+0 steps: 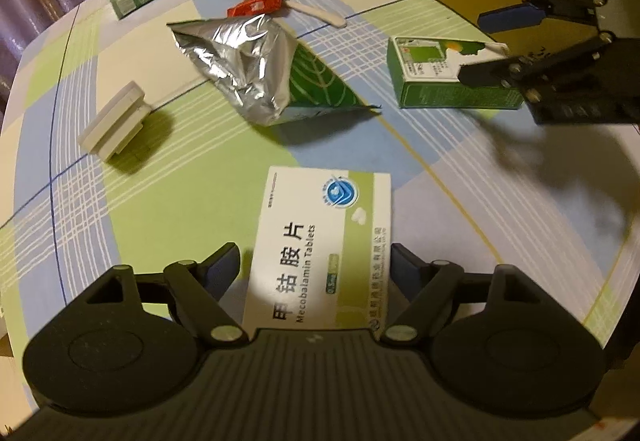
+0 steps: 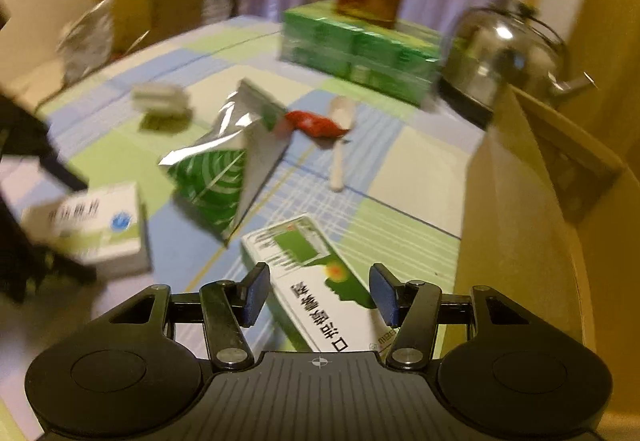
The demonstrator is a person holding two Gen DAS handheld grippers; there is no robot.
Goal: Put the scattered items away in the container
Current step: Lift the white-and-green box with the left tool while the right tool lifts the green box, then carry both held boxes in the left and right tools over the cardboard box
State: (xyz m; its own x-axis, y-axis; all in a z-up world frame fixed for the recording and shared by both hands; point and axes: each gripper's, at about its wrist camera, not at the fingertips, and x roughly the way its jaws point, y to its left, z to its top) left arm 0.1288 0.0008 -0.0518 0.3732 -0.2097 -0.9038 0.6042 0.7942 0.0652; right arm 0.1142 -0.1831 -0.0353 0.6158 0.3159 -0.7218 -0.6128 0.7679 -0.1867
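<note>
Left wrist view: left gripper (image 1: 316,261) spread around tablet box (image 1: 320,249); right gripper (image 1: 472,47) agape over green box (image 1: 440,81).

Two low wrist views, shared tablecloth (image 1: 168,177)

Your left gripper (image 1: 316,261) has its fingers spread either side of the white tablet box (image 1: 320,249), bare cloth flanking them. Ahead, the crumpled foil bag (image 1: 256,69) blocks the middle. The cardboard box wall (image 2: 516,209) crowds your right gripper (image 2: 318,291).
</note>
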